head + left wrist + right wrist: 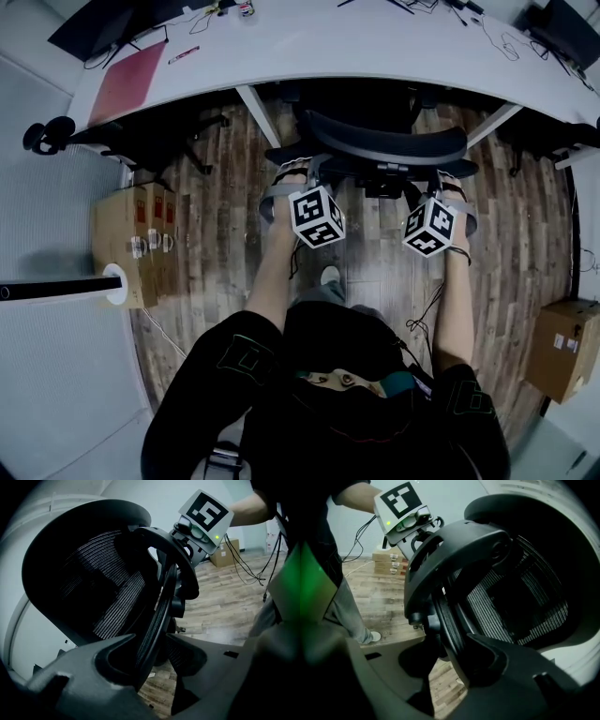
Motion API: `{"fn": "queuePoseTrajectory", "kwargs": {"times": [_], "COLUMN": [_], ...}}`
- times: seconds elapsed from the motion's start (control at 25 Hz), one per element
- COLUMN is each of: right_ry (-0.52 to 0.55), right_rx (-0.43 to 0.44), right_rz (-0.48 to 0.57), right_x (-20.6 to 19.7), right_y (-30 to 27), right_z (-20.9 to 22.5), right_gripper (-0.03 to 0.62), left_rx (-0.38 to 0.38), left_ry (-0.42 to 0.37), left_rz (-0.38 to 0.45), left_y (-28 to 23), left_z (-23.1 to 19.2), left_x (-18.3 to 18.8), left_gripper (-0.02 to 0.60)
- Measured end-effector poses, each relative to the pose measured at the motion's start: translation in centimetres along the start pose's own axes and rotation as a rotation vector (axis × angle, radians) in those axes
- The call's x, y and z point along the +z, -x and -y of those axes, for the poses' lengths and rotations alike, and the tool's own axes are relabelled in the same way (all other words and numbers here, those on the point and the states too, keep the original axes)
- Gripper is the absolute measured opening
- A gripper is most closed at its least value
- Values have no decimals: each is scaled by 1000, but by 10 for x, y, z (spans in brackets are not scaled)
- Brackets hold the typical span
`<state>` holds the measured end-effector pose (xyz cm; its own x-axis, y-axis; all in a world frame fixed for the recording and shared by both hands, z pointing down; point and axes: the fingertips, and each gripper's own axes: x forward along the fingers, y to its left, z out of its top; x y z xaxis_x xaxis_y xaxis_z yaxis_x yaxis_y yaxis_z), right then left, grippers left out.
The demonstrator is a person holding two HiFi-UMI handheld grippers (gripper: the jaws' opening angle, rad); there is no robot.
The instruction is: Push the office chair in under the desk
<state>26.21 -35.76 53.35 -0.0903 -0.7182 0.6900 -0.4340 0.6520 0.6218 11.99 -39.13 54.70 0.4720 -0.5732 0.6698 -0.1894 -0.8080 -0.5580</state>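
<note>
The black mesh office chair (384, 145) stands with its seat tucked beneath the white desk (375, 47), and only the curved backrest shows. My left gripper (292, 180) holds the backrest's left end. My right gripper (450, 185) holds its right end. In the left gripper view, the backrest rim (161, 606) runs down between the jaws of the left gripper (154, 660), which close on it. In the right gripper view, the rim (447, 616) sits likewise inside the right gripper (450, 660). Each view shows the other gripper's marker cube (206, 513) (399, 507) further along the backrest.
White desk legs (258, 114) (492, 122) flank the chair. A cardboard box (136, 239) stands left by a grey partition, another cardboard box (562, 349) at the right. A red folder (127, 82) and cables lie on the desk. The person's shoe (330, 276) rests on the wood floor.
</note>
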Motion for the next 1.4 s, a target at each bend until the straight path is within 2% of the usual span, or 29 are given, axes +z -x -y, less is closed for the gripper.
{"fn": "queuePoseTrajectory", "kwargs": {"times": [0.48, 1.08, 1.28, 1.4], "right_ry": [5, 46, 80, 82], "right_rx": [19, 17, 29, -4], "right_rz": [3, 49, 86, 80], "right_x": [-3, -20, -2, 7], "right_y": [-51, -130, -143, -150], "right_z": [66, 161, 170, 172], "right_gripper": [173, 173, 162, 166], "left_rx": [12, 66, 94, 107], "left_ry": [-2, 51, 65, 51], "left_rz": [-7, -44, -117, -114], "left_y": [-52, -138, -154, -157], "left_z": [-59, -138, -166, -178], "left_x": [15, 41, 23, 16], "left_gripper": [202, 215, 241, 242]}}
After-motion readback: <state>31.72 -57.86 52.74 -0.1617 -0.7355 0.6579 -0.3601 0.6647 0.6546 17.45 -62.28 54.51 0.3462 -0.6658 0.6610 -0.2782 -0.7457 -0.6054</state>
